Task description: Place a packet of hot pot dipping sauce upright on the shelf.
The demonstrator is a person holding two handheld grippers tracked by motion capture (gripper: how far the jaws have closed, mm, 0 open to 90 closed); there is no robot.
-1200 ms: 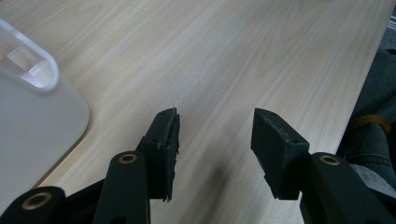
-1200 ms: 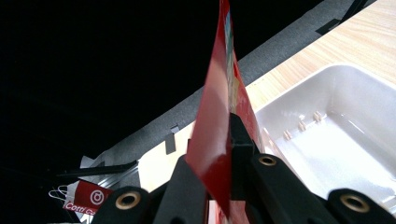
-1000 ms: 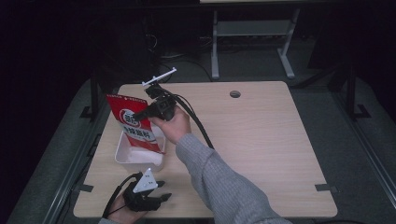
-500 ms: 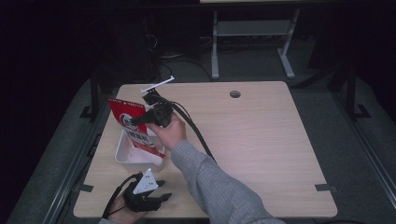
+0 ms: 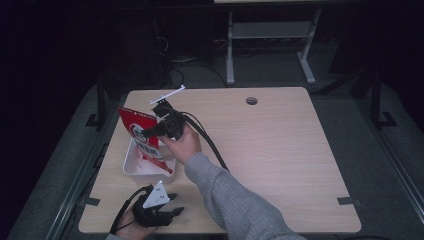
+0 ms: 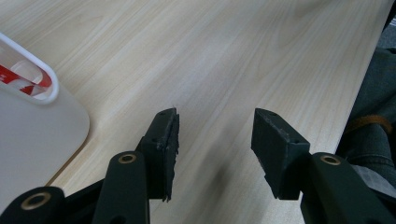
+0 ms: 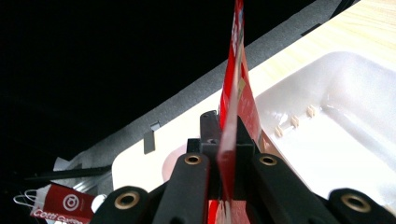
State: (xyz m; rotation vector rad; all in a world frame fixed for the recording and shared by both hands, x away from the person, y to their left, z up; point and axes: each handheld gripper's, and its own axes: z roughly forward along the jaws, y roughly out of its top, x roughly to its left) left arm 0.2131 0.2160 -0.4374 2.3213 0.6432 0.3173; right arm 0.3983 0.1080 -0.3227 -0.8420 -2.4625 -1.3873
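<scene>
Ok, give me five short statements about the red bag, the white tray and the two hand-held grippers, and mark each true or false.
1. The right hand-held gripper is shut on the red bag. True.
2. The left hand-held gripper holds the white tray. False: its jaws stand apart over bare table, the tray off to one side.
3. The bag lies flat on the table. False: it is held up on edge, its lower part over the tray.
4. The tray sits near the table's left edge in the high view. True.
5. Both grippers grip the bag. False: the left one rests near the table's front edge, apart from it.
</scene>
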